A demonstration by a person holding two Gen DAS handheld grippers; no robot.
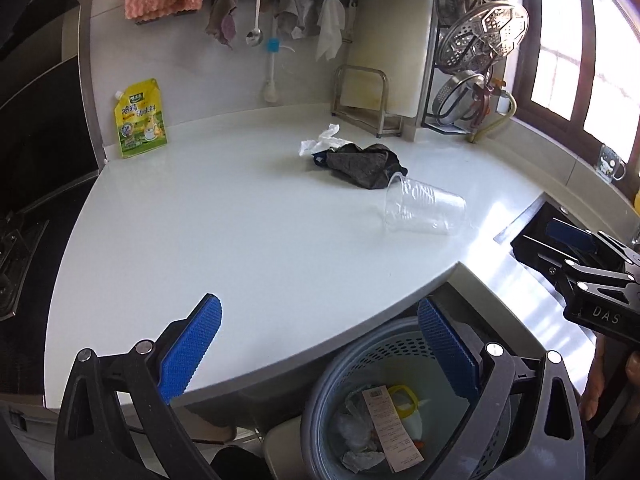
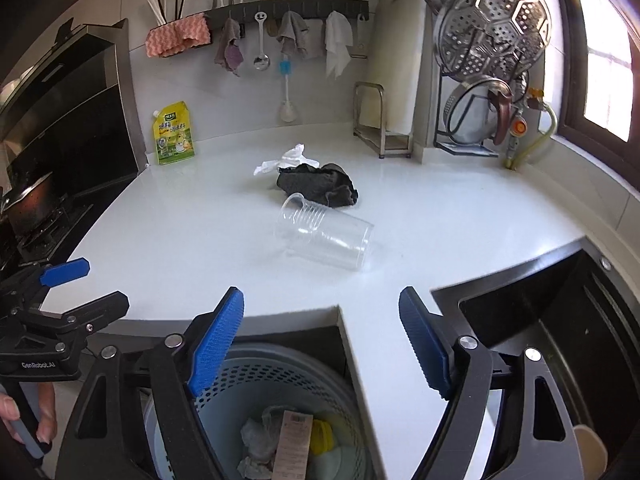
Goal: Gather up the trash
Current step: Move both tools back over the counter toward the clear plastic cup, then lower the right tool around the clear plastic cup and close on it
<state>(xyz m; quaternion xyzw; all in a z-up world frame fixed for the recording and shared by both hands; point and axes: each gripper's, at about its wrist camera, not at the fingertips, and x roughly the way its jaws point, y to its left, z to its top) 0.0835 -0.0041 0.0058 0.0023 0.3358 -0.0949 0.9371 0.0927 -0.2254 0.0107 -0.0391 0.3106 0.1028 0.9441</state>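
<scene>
Trash lies in two places: some already sits in the perforated grey bin [image 1: 352, 364] below the counter's front edge, and some is still on the white countertop [image 1: 224, 224]. That countertop is the largest thing in both views, curving from the black stove [image 1: 24, 216] at the left to a dark sink [image 2: 560, 320] at the right. In the bin rest a long printed receipt [image 1: 394, 424], crumpled clear plastic [image 1: 352, 420] and a yellow-and-white item [image 1: 404, 400] beside it. On the counter a clear plastic cup [image 2: 324, 236] lies on its side, its rim just beside a dark crumpled cloth [image 2: 320, 186], with a crumpled white tissue [image 2: 284, 160] touching the cloth's far side. A yellow spouted pouch [image 1: 138, 120] stands against the back wall, well apart from them. The left gripper [image 1: 320, 344] hangs over the counter edge and bin with its blue pads spread wide and nothing between them. The right gripper [image 2: 322, 340] is likewise spread apart and empty.
</scene>
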